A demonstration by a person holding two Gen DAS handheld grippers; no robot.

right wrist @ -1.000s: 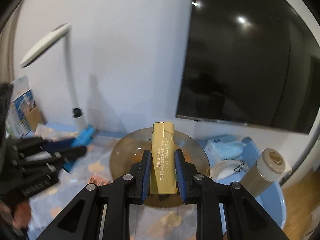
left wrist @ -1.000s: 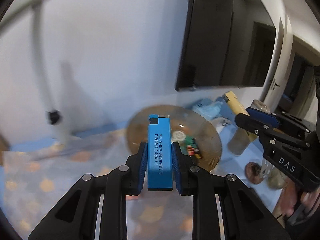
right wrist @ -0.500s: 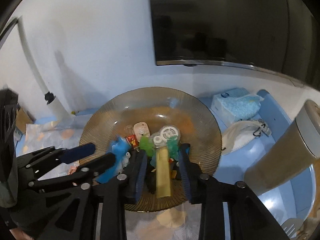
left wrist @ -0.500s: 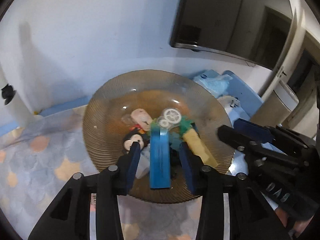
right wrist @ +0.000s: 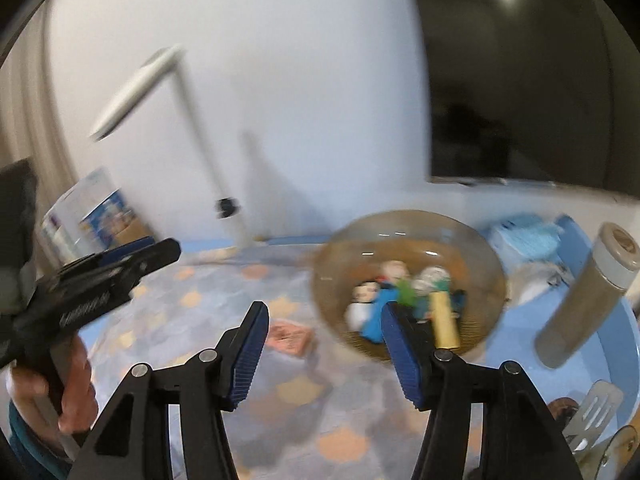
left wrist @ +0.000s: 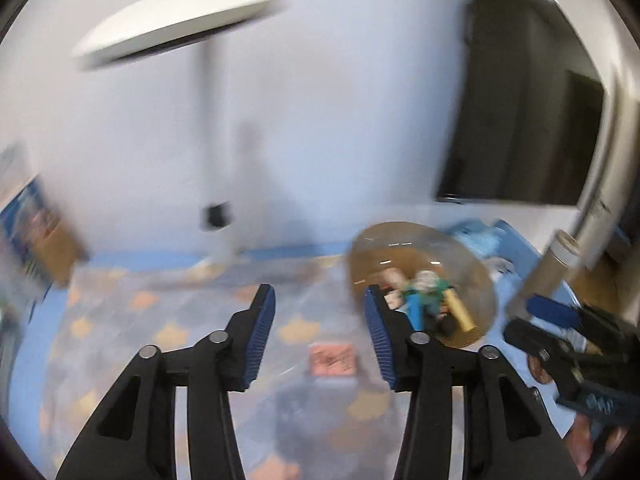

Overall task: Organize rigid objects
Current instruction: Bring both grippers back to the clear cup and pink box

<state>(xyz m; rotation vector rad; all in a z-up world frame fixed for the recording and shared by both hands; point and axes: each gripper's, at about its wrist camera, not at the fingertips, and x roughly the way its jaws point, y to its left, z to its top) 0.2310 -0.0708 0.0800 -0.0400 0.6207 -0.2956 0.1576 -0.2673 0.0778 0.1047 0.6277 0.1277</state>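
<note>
A brown glass bowl point(left wrist: 472, 256) point(right wrist: 472, 236) on the patterned tablecloth holds several small toys, among them a blue block point(left wrist: 414, 310) point(right wrist: 374, 320) and a yellow block point(left wrist: 460, 310) point(right wrist: 444, 322). My left gripper point(left wrist: 320, 320) is open and empty, up and to the left of the bowl. My right gripper point(right wrist: 322, 334) is open and empty, just in front of the bowl's left side. A small pink card point(left wrist: 331, 360) point(right wrist: 290, 334) lies on the cloth between the jaws in both views. Both views are blurred by motion.
A white desk lamp point(left wrist: 180, 12) point(right wrist: 136, 92) stands at the back by the wall. A tall tan cylinder point(right wrist: 588, 296) point(left wrist: 548, 276) stands right of the bowl. A blue tissue pack point(right wrist: 528, 240) lies behind. A dark screen point(right wrist: 528, 80) hangs on the wall.
Both grippers let go of their blocks into the bowl, opened wide and pulled back up and leftward. The blue and yellow blocks now lie in the bowl.
</note>
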